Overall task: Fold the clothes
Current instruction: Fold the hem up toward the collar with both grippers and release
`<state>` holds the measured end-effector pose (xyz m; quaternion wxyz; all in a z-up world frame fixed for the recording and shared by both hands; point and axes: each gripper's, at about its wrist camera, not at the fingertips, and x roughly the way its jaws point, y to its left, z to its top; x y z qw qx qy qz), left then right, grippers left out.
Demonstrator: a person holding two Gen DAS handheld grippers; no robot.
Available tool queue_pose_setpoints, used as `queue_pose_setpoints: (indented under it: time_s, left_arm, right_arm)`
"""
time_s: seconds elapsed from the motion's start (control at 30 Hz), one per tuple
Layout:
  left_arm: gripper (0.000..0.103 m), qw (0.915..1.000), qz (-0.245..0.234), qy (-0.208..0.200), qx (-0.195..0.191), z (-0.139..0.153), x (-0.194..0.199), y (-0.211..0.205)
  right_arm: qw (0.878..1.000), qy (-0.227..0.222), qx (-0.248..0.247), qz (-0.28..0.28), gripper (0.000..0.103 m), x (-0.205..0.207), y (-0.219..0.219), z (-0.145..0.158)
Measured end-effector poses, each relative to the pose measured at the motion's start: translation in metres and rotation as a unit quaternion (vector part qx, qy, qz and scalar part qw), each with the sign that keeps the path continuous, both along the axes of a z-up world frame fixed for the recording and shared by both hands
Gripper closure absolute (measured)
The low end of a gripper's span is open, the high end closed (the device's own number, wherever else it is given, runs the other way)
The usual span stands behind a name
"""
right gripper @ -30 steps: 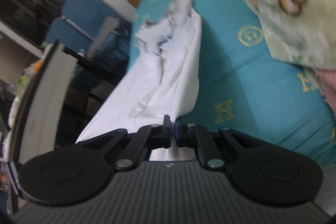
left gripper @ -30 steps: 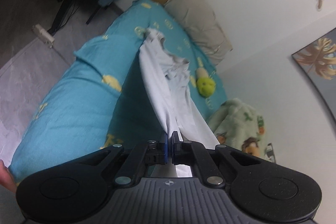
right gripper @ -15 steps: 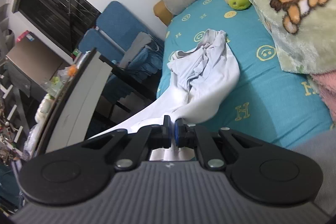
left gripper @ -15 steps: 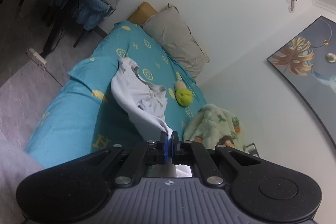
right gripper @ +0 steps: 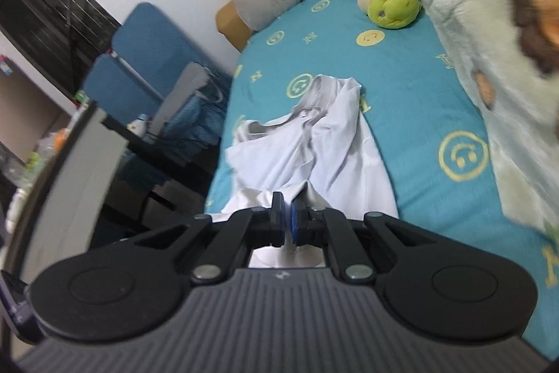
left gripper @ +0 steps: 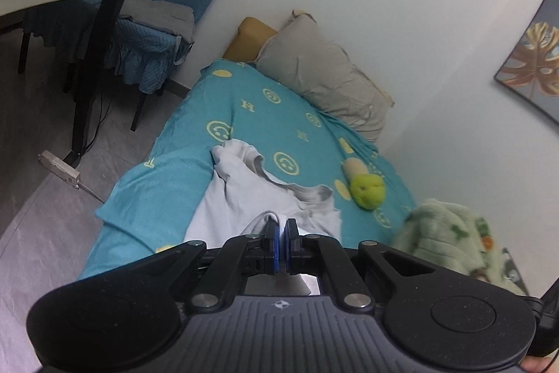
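Note:
A white T-shirt (left gripper: pixel 244 198) lies crumpled on the teal bed sheet (left gripper: pixel 251 114), its collar towards the pillow. My left gripper (left gripper: pixel 282 233) is shut on one edge of the shirt, near the bed's front. In the right wrist view the same shirt (right gripper: pixel 328 145) spreads ahead of my right gripper (right gripper: pixel 286 219), which is shut on another edge of it. The cloth bunches between both pairs of pads and hides the shirt's near hem.
A grey pillow (left gripper: pixel 325 79) lies at the bed head. A green plush toy (right gripper: pixel 391 6) sits on the sheet beyond the shirt. A green bear-print blanket (right gripper: pixel 489 23) is piled to the right. Blue chairs (right gripper: pixel 146 58) and a desk (right gripper: pixel 70 170) stand left of the bed.
Both grippers have moved forward over the bed with the shirt still held. The shirt, stretched taut a second ago, now lies slack and bunched on the sheet.

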<state>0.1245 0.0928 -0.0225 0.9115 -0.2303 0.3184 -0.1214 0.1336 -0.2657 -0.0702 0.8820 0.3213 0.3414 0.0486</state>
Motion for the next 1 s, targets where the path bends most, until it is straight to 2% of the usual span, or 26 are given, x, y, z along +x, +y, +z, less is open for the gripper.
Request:
queue_pose_setpoints:
  time_s: [0.13, 0.33, 0.5, 0.67, 0.73, 0.77, 0.8, 0.83, 0.87, 0.9, 0.93, 1.0]
  left_arm:
    - [0.100, 0.9994, -0.003, 0.003, 0.035, -0.042, 0.058, -0.014]
    - [0.100, 0.9949, -0.014, 0.040, 0.092, -0.110, 0.118, -0.031]
    - [0.099, 0.9878, -0.034, 0.063, 0.138, -0.151, 0.132, -0.040]
    - [0.098, 0.9861, -0.037, 0.059, 0.151, -0.153, 0.129, -0.041]
    - [0.092, 0.9857, -0.034, 0.052, 0.156, -0.147, 0.122, -0.042]
    - [0.084, 0.9858, -0.032, 0.049, 0.157, -0.143, 0.118, -0.042]
    - [0.066, 0.9861, -0.029, 0.043, 0.158, -0.139, 0.114, -0.042]
    - [0.056, 0.9863, -0.026, 0.037, 0.159, -0.133, 0.109, -0.042]
    - [0.041, 0.9861, -0.022, 0.028, 0.162, -0.126, 0.104, -0.044]
    - [0.033, 0.9854, -0.021, 0.017, 0.168, -0.118, 0.099, -0.046]
    - [0.029, 0.9844, -0.021, 0.005, 0.175, -0.111, 0.093, -0.048]
    - [0.012, 0.9824, -0.023, -0.022, 0.184, -0.095, 0.077, -0.051]
  right_arm:
    - [1.000, 0.015, -0.025, 0.010, 0.096, 0.052, -0.001, -0.038]
    - [0.997, 0.050, -0.056, 0.017, 0.096, 0.104, -0.001, -0.101]
    - [0.991, 0.067, -0.111, 0.028, 0.096, 0.118, 0.017, -0.130]
    - [0.987, 0.062, -0.145, 0.036, 0.095, 0.117, 0.024, -0.128]
    - [0.987, 0.062, -0.144, 0.031, 0.094, 0.115, 0.024, -0.127]
    - [0.987, 0.062, -0.143, 0.028, 0.094, 0.114, 0.025, -0.125]
    - [0.987, 0.061, -0.147, 0.027, 0.092, 0.114, 0.026, -0.122]
    - [0.986, 0.059, -0.153, 0.029, 0.084, 0.114, 0.028, -0.119]
    - [0.986, 0.054, -0.157, 0.033, 0.074, 0.111, 0.030, -0.115]
    - [0.985, 0.047, -0.160, 0.036, 0.047, 0.107, 0.032, -0.110]
    - [0.985, 0.040, -0.162, 0.039, 0.019, 0.102, 0.034, -0.105]
    - [0.984, 0.018, -0.175, 0.038, 0.001, 0.088, 0.040, -0.091]
